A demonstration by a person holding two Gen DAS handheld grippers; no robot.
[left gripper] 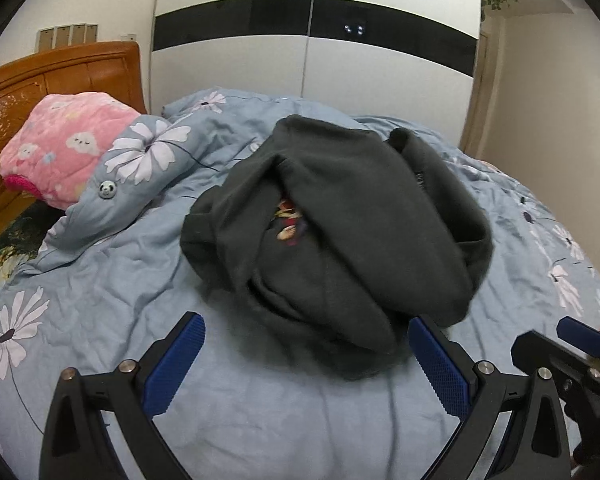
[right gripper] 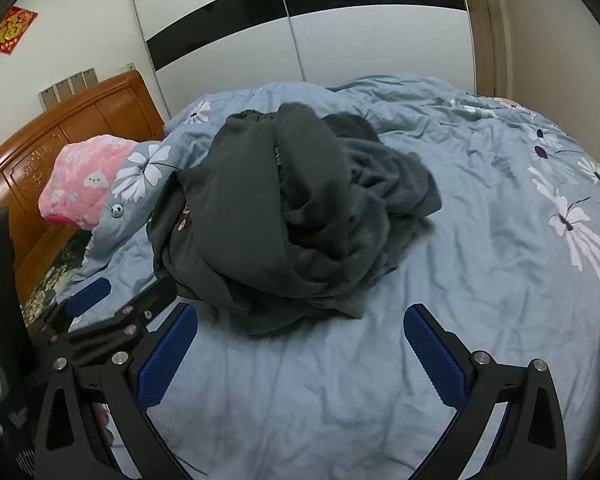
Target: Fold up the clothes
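Observation:
A dark grey garment (left gripper: 340, 224) lies crumpled in a heap on the blue flowered bedcover (left gripper: 100, 280); a small coloured print shows in a fold. It also shows in the right wrist view (right gripper: 284, 216). My left gripper (left gripper: 304, 356) is open and empty, just in front of the heap's near edge. My right gripper (right gripper: 300, 344) is open and empty, a little short of the heap. The right gripper's blue pad shows at the right of the left wrist view (left gripper: 584, 336). The left gripper shows at the left of the right wrist view (right gripper: 120, 300).
A pink quilt (left gripper: 60, 148) and a blue flowered pillow (left gripper: 140, 172) lie at the bed's head by the wooden headboard (left gripper: 40, 76). A white wardrobe with a black band (left gripper: 312, 24) stands behind the bed. Bare bedcover (right gripper: 480, 240) stretches to the right.

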